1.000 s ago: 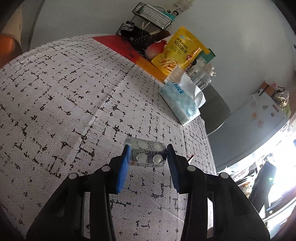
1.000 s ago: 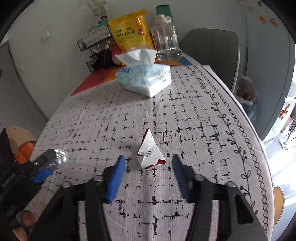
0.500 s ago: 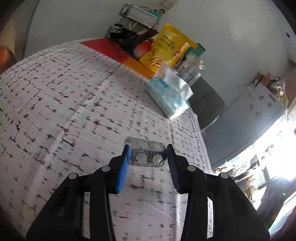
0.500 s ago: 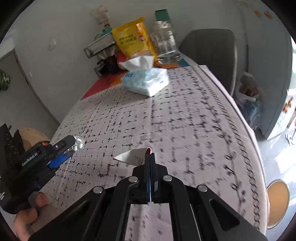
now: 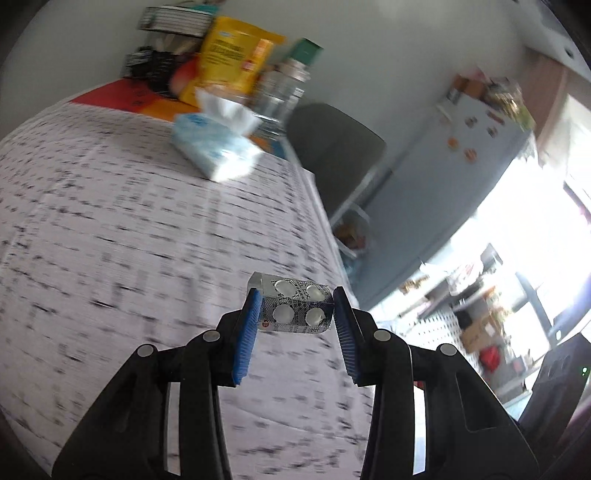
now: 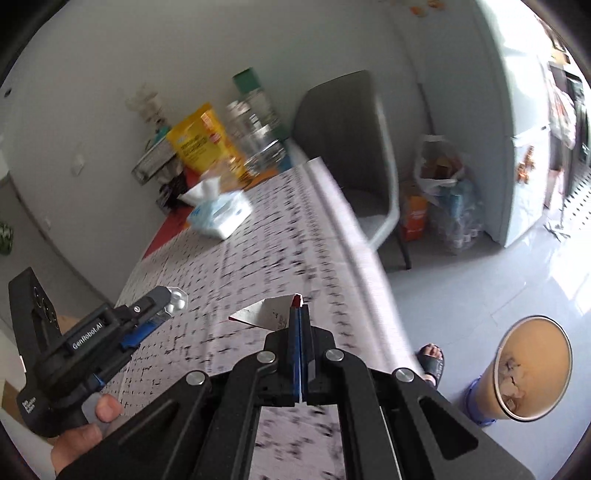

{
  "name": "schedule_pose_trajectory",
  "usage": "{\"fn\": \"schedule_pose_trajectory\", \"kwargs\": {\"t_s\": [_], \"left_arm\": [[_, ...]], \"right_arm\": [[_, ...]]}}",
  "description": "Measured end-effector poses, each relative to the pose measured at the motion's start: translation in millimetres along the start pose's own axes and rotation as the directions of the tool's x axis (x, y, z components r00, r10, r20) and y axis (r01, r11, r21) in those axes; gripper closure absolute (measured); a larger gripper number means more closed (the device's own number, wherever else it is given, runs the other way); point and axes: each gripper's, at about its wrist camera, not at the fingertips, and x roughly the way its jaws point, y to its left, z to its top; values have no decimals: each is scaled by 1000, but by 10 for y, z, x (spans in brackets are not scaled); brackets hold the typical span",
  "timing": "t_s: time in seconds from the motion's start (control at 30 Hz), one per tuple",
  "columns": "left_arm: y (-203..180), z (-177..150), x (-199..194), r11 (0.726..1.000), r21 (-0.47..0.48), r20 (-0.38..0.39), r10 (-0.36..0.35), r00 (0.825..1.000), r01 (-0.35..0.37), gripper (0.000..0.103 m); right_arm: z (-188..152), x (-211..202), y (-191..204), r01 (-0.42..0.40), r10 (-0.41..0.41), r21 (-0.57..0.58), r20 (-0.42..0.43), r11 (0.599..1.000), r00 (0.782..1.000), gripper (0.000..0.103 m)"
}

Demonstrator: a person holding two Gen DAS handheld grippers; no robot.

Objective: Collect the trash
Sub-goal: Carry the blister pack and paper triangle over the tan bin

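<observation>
My left gripper [image 5: 295,310] is shut on a silver pill blister pack [image 5: 295,308], held crosswise between the blue pads above the patterned tablecloth [image 5: 110,229]. The right wrist view shows that same left gripper [image 6: 162,306] at the lower left with the blister pack [image 6: 176,300] at its tip and a hand around its handle. My right gripper [image 6: 298,314] is shut on a flattened white paper carton with a red corner [image 6: 266,314], lifted over the table's right side. A tan paper bin [image 6: 532,369] with scraps inside stands on the floor at the lower right.
A tissue pack [image 6: 218,214], a yellow snack bag [image 6: 201,146], a clear jar [image 6: 258,144] and a wire rack [image 5: 177,22] crowd the table's far end. A grey chair [image 6: 351,147], a full plastic bag [image 6: 443,184] and a sandalled foot [image 6: 430,360] are beyond the table edge.
The right gripper closed on the carton, lifted it off the cloth and swung toward the table's right edge. The left gripper carried the blister pack the same way; the bin came into view.
</observation>
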Motion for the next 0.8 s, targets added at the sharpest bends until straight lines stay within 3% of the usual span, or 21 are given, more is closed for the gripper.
{"fn": "schedule_pose_trajectory", "kwargs": {"t_s": [0.47,0.8], "left_arm": [[-1295,-561,631,977,200,-143,-45,989,74,63],[-2157,-1070,1255,943,298,-267,-65,962,146,63]], "right_arm": [[5,-600,-1396,77,-98,223,85,972,991,102],[-113,-781,-2486,142,-186,382,81,913,979,102]]}}
